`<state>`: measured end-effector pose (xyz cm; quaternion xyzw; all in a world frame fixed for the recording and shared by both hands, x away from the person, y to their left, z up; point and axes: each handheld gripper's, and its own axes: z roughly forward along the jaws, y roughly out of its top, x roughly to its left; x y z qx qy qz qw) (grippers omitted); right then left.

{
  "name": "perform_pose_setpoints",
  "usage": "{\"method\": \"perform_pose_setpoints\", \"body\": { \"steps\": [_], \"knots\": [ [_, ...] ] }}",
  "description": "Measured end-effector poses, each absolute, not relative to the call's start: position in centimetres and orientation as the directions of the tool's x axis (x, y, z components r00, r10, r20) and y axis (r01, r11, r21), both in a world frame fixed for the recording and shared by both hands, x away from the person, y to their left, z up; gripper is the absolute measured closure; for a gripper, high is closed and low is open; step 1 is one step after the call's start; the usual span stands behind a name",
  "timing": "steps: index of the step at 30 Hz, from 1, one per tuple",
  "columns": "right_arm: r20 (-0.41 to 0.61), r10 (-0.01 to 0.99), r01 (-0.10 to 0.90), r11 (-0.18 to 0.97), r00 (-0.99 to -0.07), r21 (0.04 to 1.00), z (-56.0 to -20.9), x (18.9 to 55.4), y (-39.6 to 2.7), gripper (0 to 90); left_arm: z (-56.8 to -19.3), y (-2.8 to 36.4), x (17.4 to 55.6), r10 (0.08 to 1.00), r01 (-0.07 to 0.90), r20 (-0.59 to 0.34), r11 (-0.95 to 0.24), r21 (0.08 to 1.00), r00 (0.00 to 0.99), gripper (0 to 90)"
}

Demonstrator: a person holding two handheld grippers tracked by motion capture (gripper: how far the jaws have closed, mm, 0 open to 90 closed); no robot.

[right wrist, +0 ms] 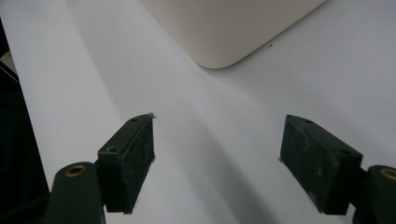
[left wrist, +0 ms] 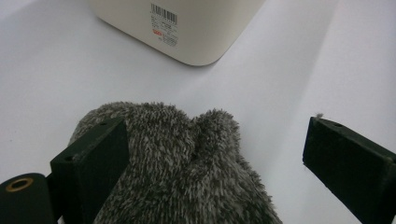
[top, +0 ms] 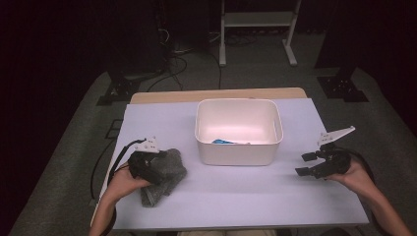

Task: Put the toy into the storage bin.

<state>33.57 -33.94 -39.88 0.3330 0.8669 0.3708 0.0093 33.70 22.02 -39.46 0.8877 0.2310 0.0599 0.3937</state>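
Left gripper view: grey fuzzy cloth (left wrist: 182, 172) lies between the wide-open left gripper (left wrist: 215, 163), ungripped.

Left gripper (top: 150, 164) over grey cloth (top: 164, 178); right gripper (top: 307, 163) open, empty.

- left gripper (top: 156, 166) low at the left, left hand (top: 129, 178) behind it, fingers (left wrist: 95, 163) spread wide apart
- right gripper (top: 306, 164) at the right, pointing inward, fingers (right wrist: 130, 158) spread wide, nothing between them

Fuzzy grey cloth (left wrist: 182, 172), smooth plastic tub (top: 239, 132)
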Motion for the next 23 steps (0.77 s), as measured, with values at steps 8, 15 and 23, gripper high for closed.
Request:
{"method": "perform_pose_setpoints", "body": {
  "steps": [8,15,23],
  "knots": [
    [0.261,0.598,0.597,0.475,-0.758,0.646,-41.4,33.0,-34.6,24.0,-39.4,21.9,33.7,0.454,0.359,-0.073,-0.585,0.727,0.888,6.5],
    [0.269,0.603,0.604,0.462,-0.751,0.650,-42.2,32.6,-34.9,23.7,-39.7,21.8,33.7,0.450,0.362,-0.076,-0.594,0.718,0.890,6.4],
    [0.280,0.610,0.611,0.439,-0.741,0.659,-42.8,32.3,-35.2,22.4,-39.7,21.7,33.7,0.447,0.362,-0.077,-0.598,0.715,0.891,6.5]
  ]
}}
